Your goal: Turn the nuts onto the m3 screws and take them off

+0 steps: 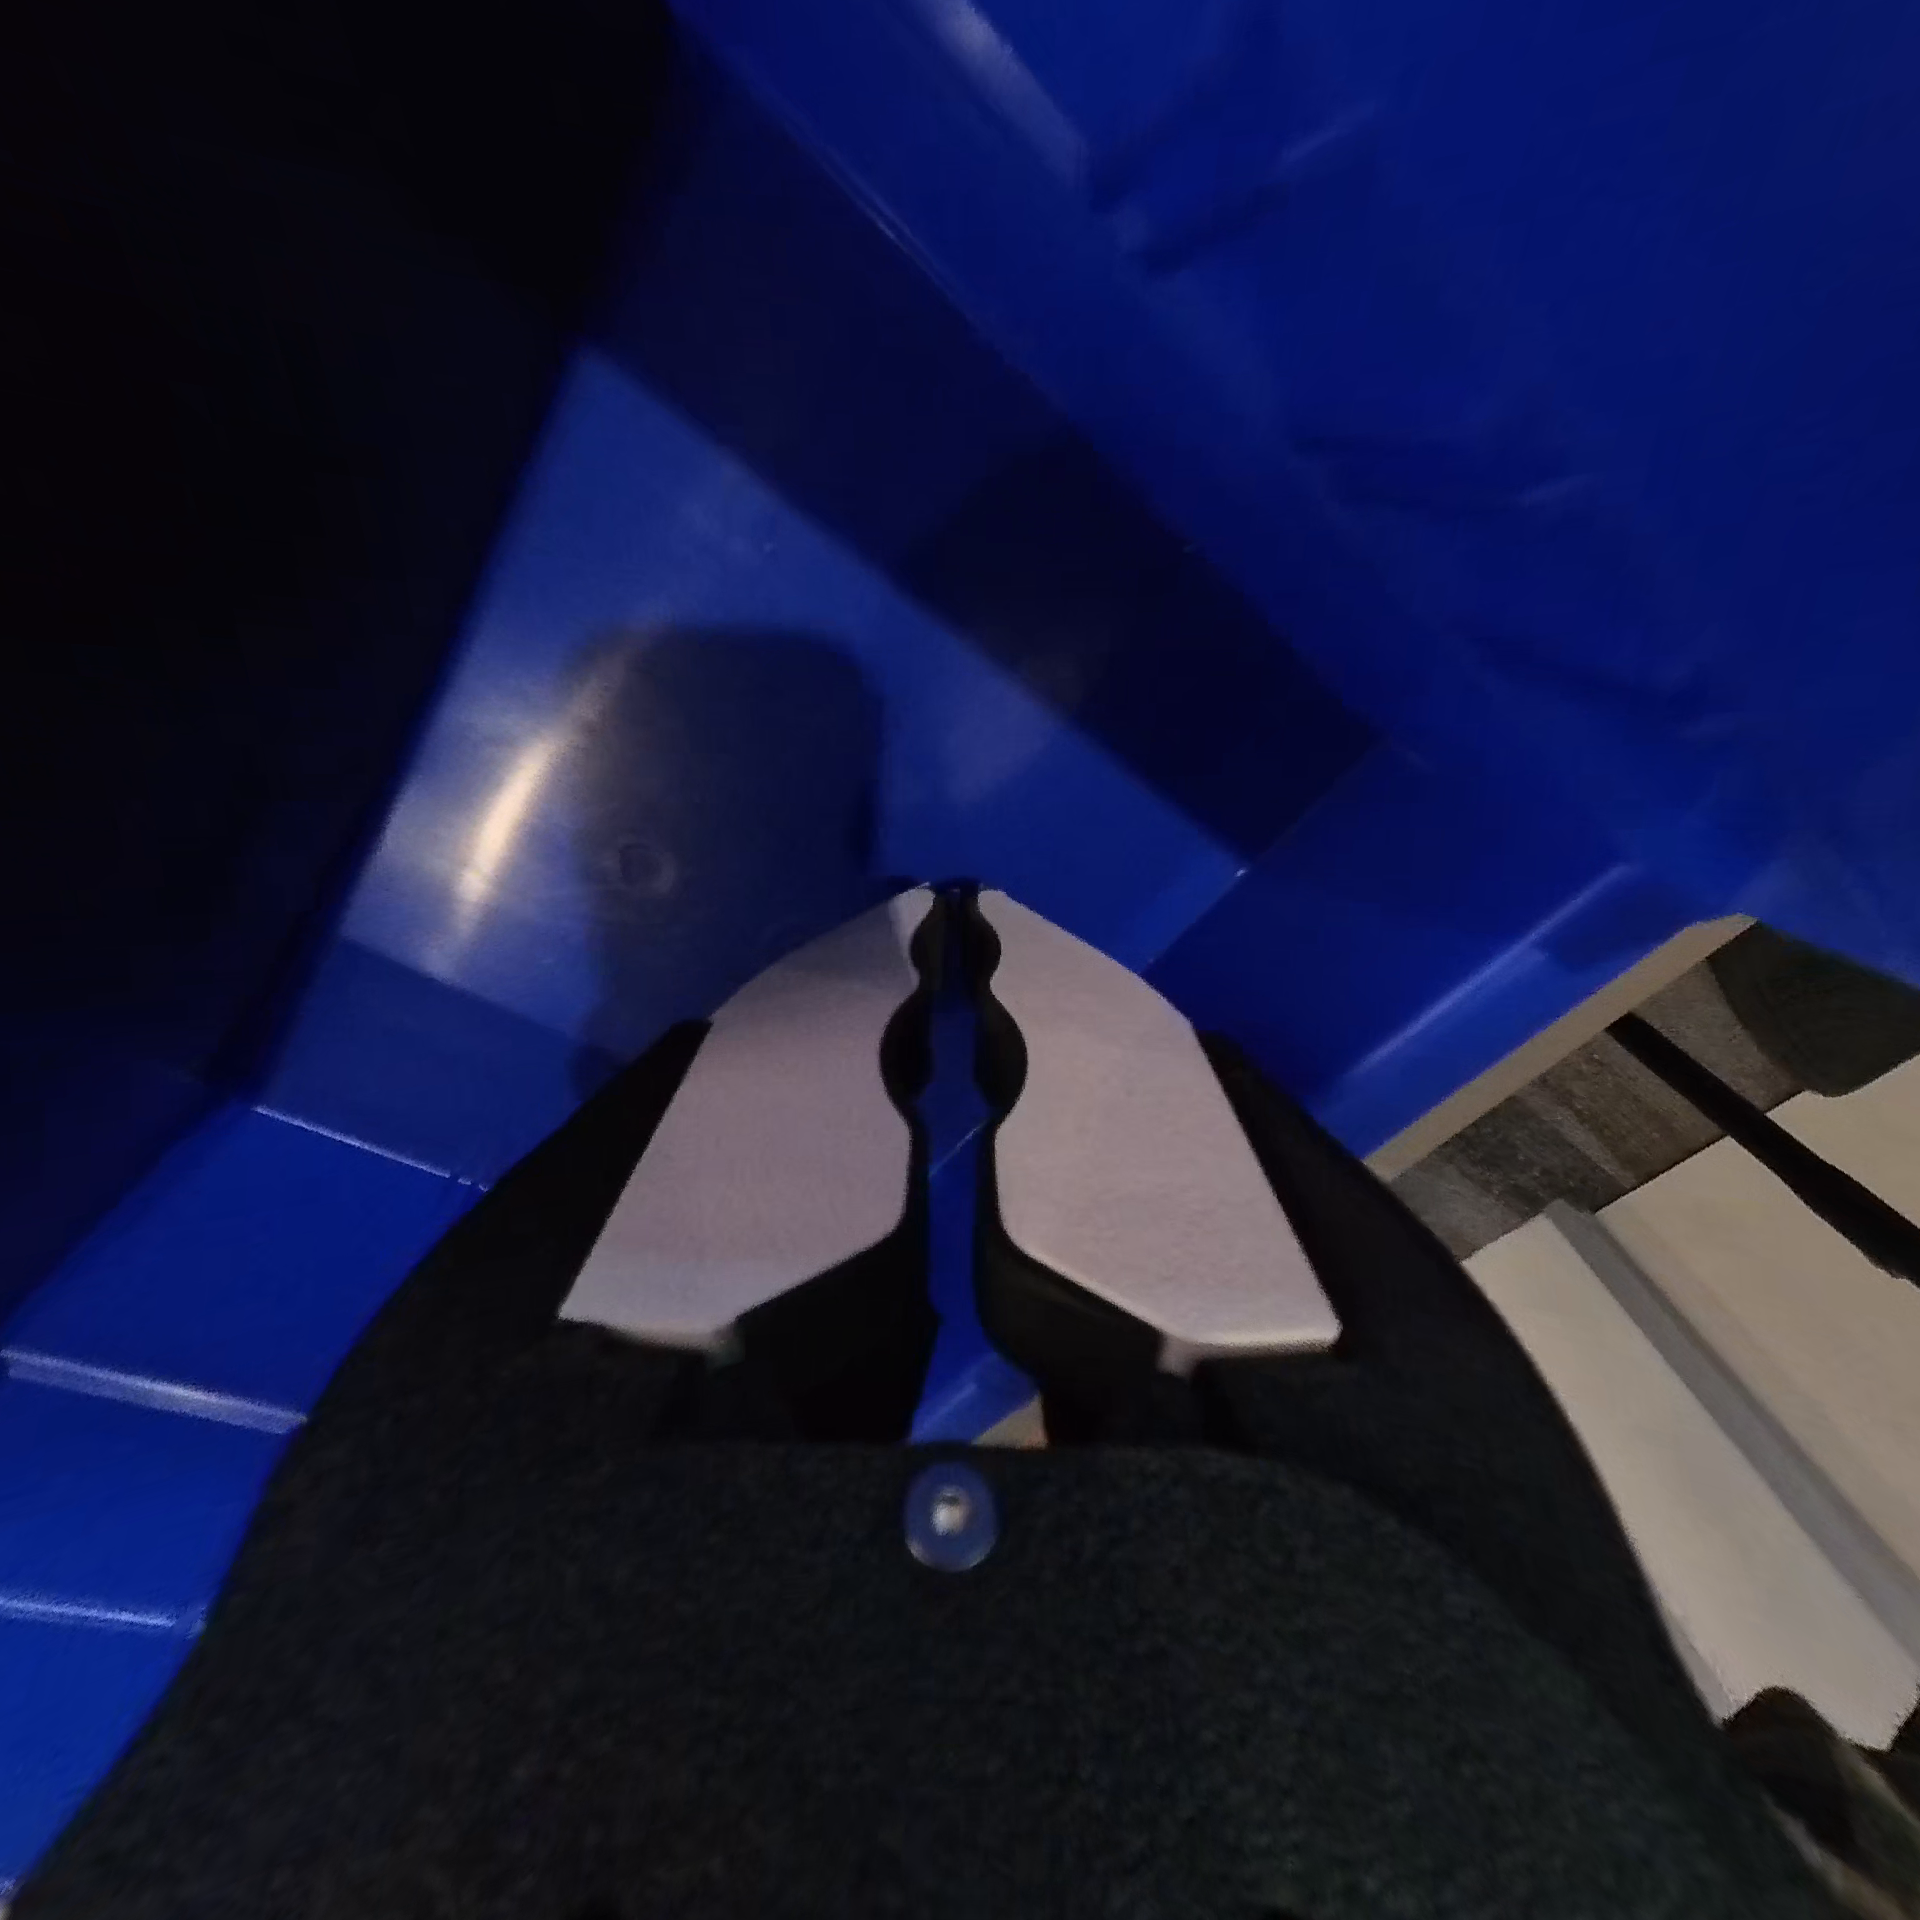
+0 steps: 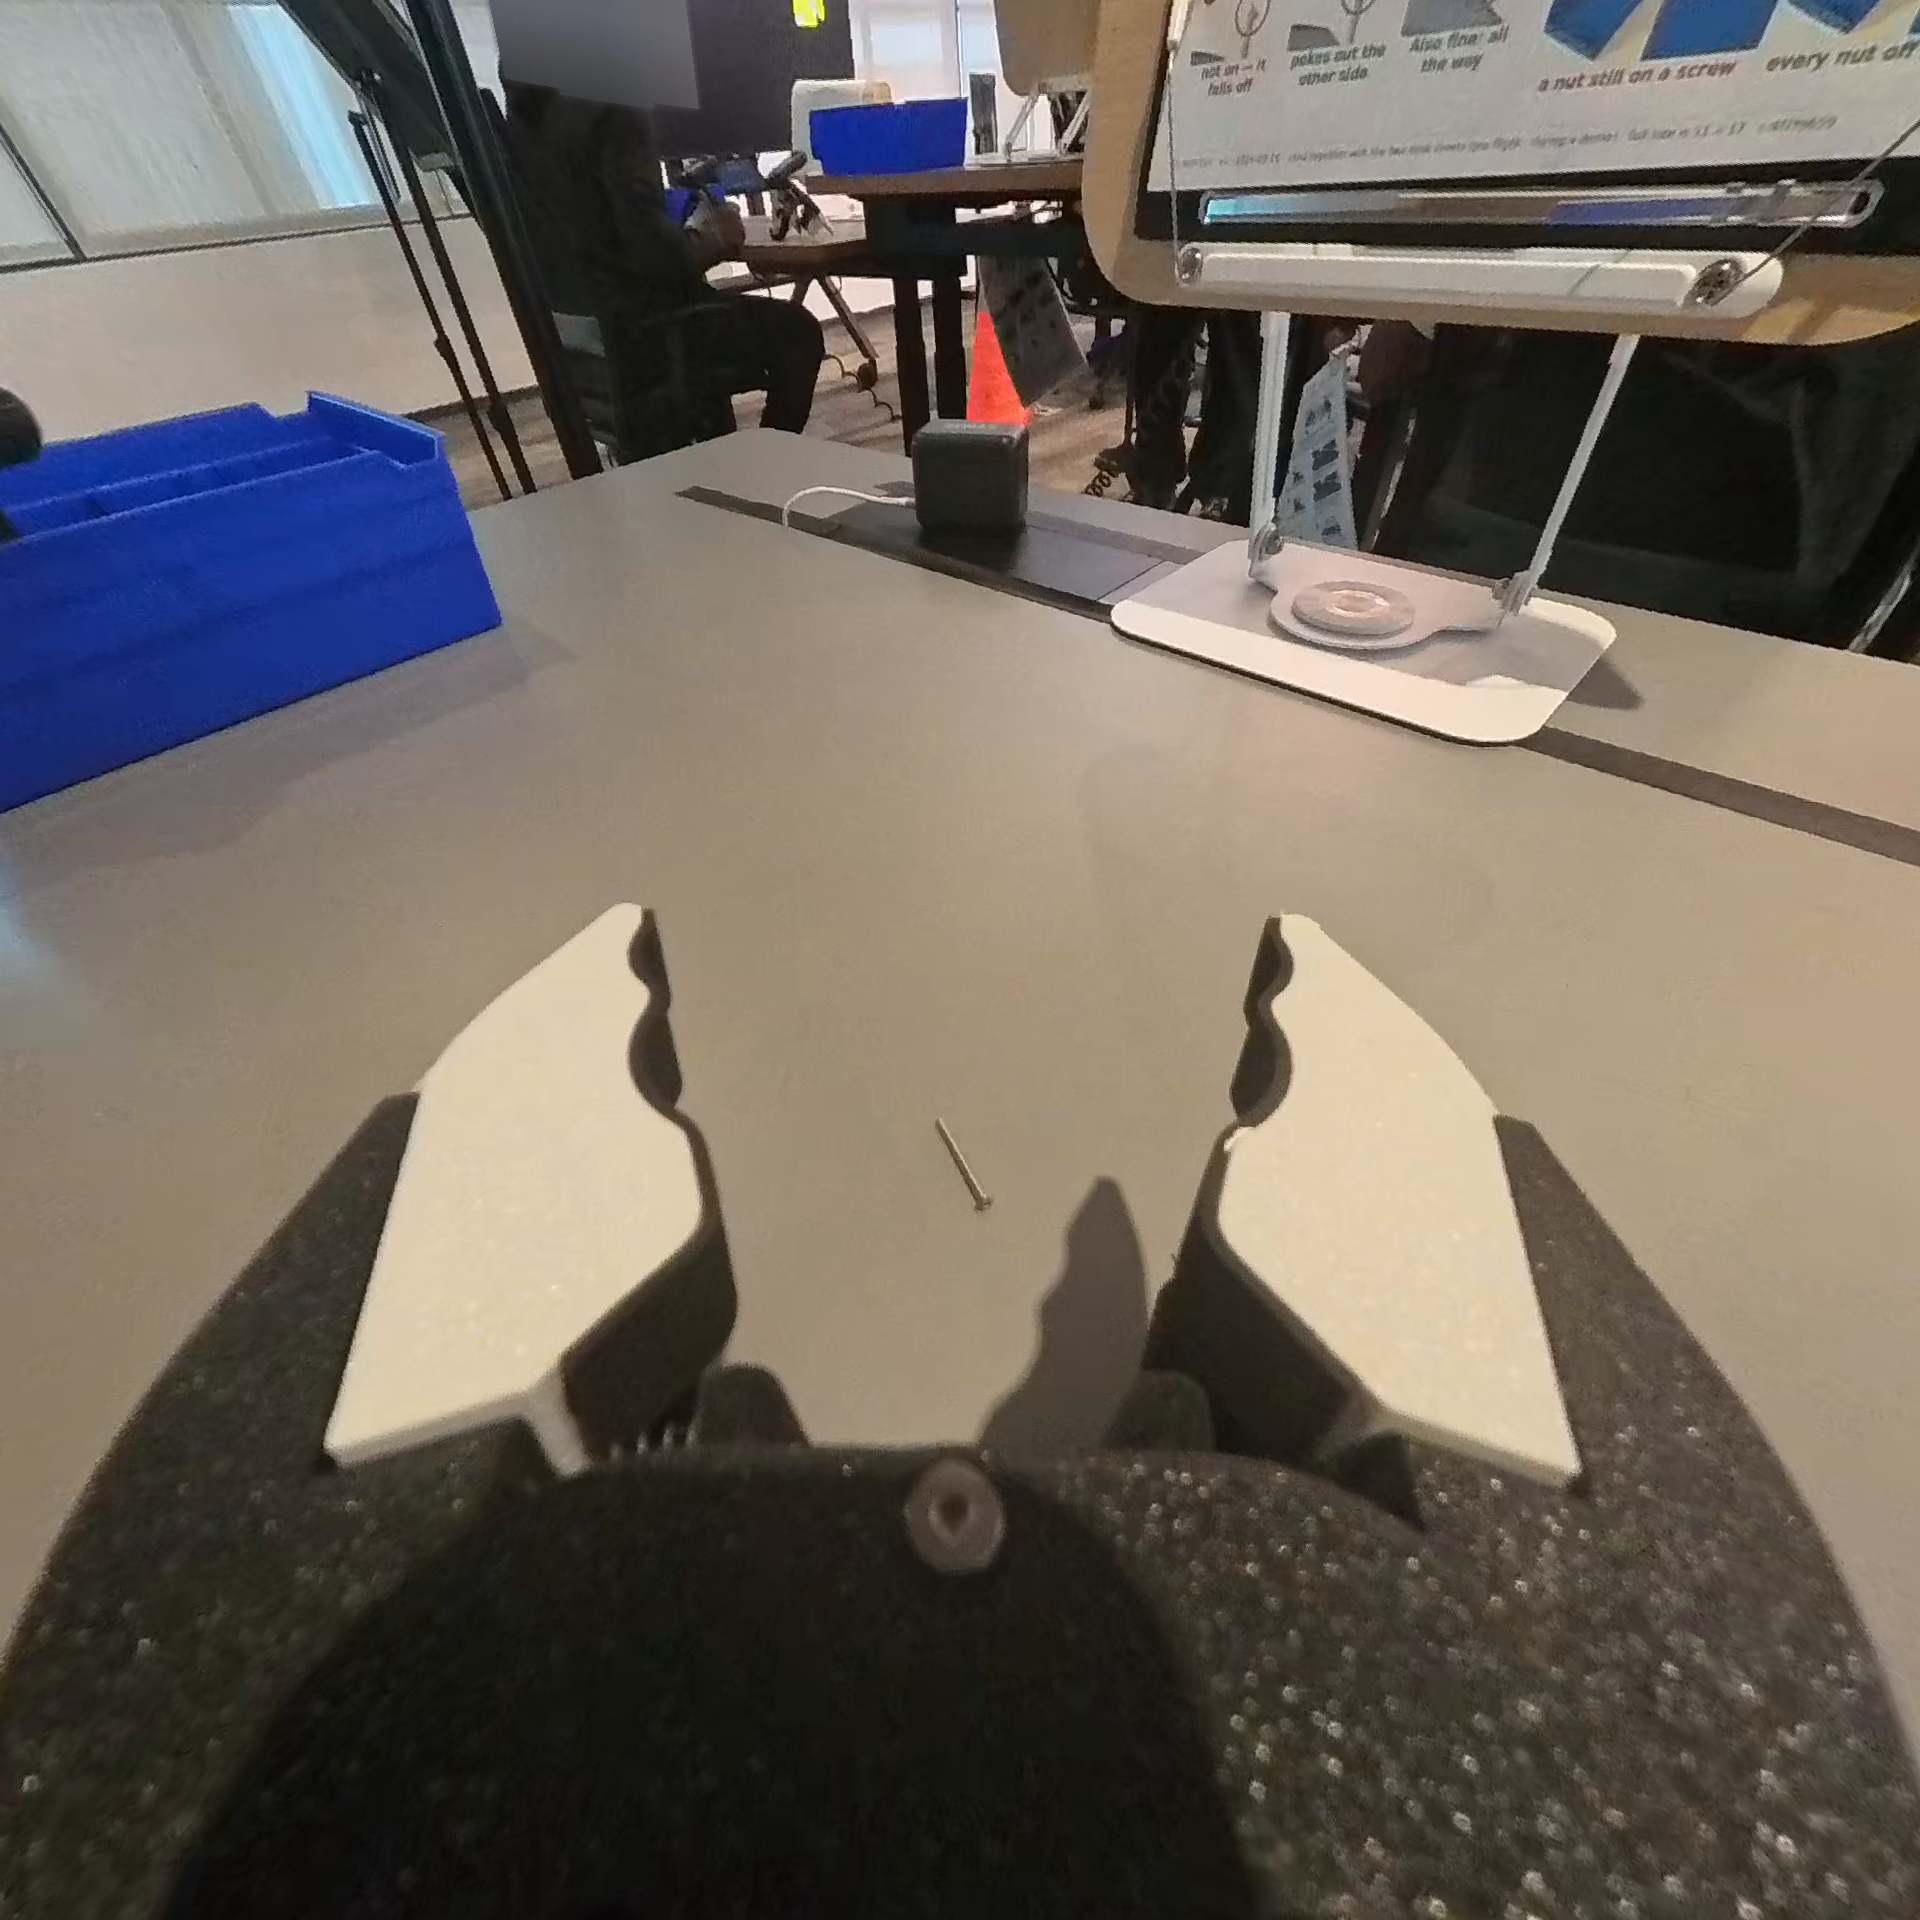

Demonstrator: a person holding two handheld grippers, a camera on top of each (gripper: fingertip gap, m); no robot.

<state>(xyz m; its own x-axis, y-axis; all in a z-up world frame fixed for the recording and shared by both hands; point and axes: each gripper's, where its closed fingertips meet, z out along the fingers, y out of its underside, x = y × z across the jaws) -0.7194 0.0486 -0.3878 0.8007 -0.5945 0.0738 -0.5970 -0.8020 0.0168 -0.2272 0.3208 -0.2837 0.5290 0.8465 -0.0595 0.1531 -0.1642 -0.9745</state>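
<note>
In the left wrist view my left gripper (image 1: 951, 891) is deep inside a blue plastic bin (image 1: 1299, 468), tips pressed together close to the bin floor. The picture is dark and blurred, so I cannot tell whether a nut is pinched between the tips. In the right wrist view my right gripper (image 2: 958, 920) is wide open and empty, low over the grey table (image 2: 935, 779). One thin m3 screw (image 2: 963, 1164) lies flat on the table between the two fingers. No nut shows in either view.
The blue compartment bin (image 2: 208, 561) stands on the table at the far left. A black cube with a white cable (image 2: 969, 478) and a white stand base (image 2: 1351, 644) holding an instruction board (image 2: 1507, 135) are at the back right. A person sits at a farther table. One gripper's finger ends stand about 60 cm off the other's. My right gripper's tips are some 11 cm from the thin m3 screw (image 2: 963, 1164).
</note>
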